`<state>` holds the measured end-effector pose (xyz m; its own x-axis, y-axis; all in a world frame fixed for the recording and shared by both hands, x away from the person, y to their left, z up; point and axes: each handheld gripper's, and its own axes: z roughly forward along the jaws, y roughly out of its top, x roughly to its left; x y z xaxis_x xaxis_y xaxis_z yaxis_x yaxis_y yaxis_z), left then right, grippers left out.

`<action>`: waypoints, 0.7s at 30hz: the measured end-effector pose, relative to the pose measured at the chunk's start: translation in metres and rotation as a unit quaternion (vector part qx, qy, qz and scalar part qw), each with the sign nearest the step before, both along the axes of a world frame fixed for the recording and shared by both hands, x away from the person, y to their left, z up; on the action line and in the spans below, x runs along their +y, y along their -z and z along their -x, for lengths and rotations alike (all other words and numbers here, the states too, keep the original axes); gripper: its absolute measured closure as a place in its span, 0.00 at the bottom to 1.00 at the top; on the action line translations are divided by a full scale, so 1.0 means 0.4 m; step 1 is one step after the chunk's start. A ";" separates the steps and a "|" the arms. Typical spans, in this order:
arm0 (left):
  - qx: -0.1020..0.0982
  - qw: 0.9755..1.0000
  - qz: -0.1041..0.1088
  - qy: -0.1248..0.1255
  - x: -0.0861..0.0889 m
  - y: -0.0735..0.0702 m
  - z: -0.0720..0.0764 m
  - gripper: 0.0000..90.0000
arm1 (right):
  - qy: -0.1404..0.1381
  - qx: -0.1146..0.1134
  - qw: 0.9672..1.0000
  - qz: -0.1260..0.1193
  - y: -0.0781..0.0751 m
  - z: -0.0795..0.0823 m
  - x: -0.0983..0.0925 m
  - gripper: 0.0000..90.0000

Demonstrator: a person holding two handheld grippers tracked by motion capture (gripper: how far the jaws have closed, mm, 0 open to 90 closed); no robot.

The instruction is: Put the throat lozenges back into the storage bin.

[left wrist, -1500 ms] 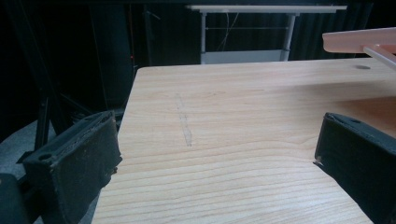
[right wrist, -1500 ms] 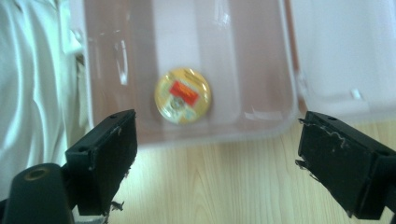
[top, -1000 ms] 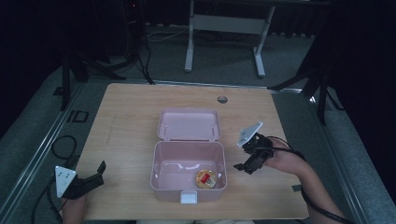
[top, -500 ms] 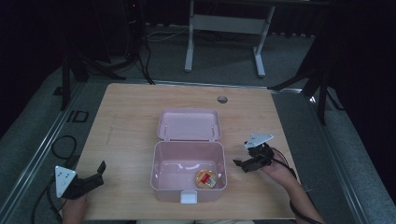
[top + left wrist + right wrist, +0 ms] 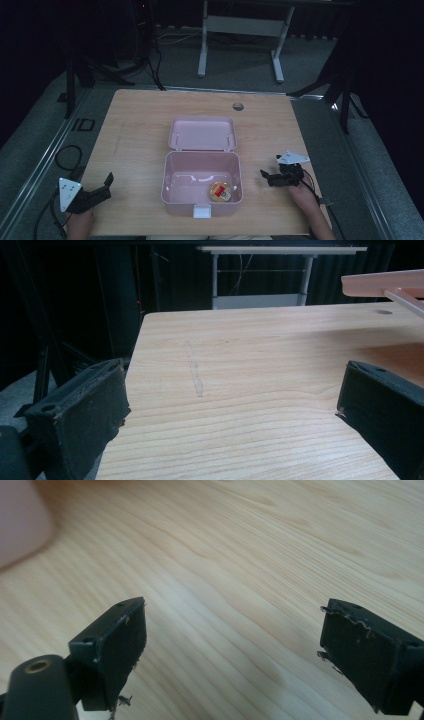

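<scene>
Wooden table (image 5: 140, 130), with the pink box (image 5: 202, 187) at its centre, lid thrown back. Your right gripper (image 5: 265, 176) rests just beside the box's right wall, jaws spread wide over bare wood. Your left gripper (image 5: 106, 184) lies at the table's near left edge, well apart from the box, jaws likewise spread. A round orange-and-red item (image 5: 220, 191) sits in the box's near right corner, between neither pair of jaws.
</scene>
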<state>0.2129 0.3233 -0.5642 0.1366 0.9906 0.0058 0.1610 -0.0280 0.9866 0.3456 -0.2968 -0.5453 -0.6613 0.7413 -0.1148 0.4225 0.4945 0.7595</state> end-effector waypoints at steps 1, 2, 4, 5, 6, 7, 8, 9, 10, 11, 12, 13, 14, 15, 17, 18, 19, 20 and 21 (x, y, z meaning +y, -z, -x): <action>0.000 1.000 0.000 0.000 0.000 0.000 0.000 0.00 | 0.005 0.003 1.000 -0.007 0.002 0.001 -0.012 0.12; 0.000 1.000 0.000 0.000 0.000 0.000 0.000 0.00 | 0.011 0.004 1.000 -0.013 0.004 0.002 -0.023 0.12; 0.000 1.000 0.000 0.000 0.000 0.000 0.000 0.00 | 0.024 0.014 0.999 -0.020 0.005 0.001 -0.046 0.12; 0.001 1.000 0.000 0.000 0.000 0.000 0.000 0.00 | 0.031 0.015 0.999 -0.024 0.006 0.001 -0.057 0.12; 0.001 1.000 0.000 0.000 0.000 0.000 0.000 0.00 | 0.043 0.011 0.999 -0.023 0.006 0.002 -0.068 0.12; 0.001 1.000 0.000 -0.001 0.000 0.000 0.000 0.00 | 0.057 0.007 0.998 -0.023 0.005 0.004 -0.078 0.13; 0.001 1.000 0.000 -0.001 0.000 0.000 0.000 0.00 | 0.068 0.006 0.997 -0.028 0.004 0.006 -0.090 0.15; 0.000 1.000 0.000 -0.001 0.000 0.000 0.000 0.00 | 0.078 0.004 0.996 -0.038 0.002 0.008 -0.102 0.15; 0.000 1.000 0.000 -0.001 0.000 0.000 0.000 0.00 | 0.087 0.003 0.995 -0.052 0.001 0.010 -0.115 0.15; 0.001 1.000 0.000 -0.001 0.000 0.000 0.000 0.00 | 0.094 0.003 0.993 -0.068 -0.001 0.013 -0.127 0.15; 0.001 1.000 0.000 -0.001 0.000 0.000 0.000 0.00 | 0.100 0.001 0.992 -0.081 -0.004 0.015 -0.140 0.15; 0.001 1.000 0.000 -0.001 0.000 0.000 0.000 0.00 | 0.113 -0.005 0.989 -0.092 -0.005 0.019 -0.151 0.15; 0.001 1.000 0.000 -0.001 0.000 0.000 0.000 0.00 | 0.124 -0.009 0.987 -0.100 -0.006 0.021 -0.162 0.15; 0.001 1.000 0.000 -0.001 0.000 0.000 0.000 0.00 | 0.134 -0.011 0.985 -0.105 -0.007 0.023 -0.172 0.15; 0.001 1.000 0.000 -0.001 0.000 0.000 -0.001 0.00 | 0.160 -0.020 0.981 -0.112 -0.008 0.027 -0.190 0.16; 0.002 1.000 0.000 -0.001 0.000 0.000 -0.001 0.00 | 0.169 -0.020 0.979 -0.114 -0.007 0.028 -0.199 0.16; 0.002 1.000 0.000 -0.001 0.000 0.000 -0.001 0.00 | 0.180 -0.020 0.977 -0.115 -0.005 0.028 -0.206 0.16; 0.002 1.000 0.000 -0.001 0.000 0.000 -0.001 0.00 | 0.188 -0.021 0.975 -0.116 -0.004 0.028 -0.213 0.16; 0.002 1.000 0.000 -0.001 0.000 0.000 -0.001 0.00 | 0.194 -0.021 0.974 -0.113 -0.002 0.028 -0.216 0.15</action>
<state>0.2134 0.3234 -0.5641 0.1352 0.9908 0.0057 0.1658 -0.0283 0.9858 0.3345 -0.3834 -0.5443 -0.3239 0.9442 0.0593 0.5113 0.1220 0.8507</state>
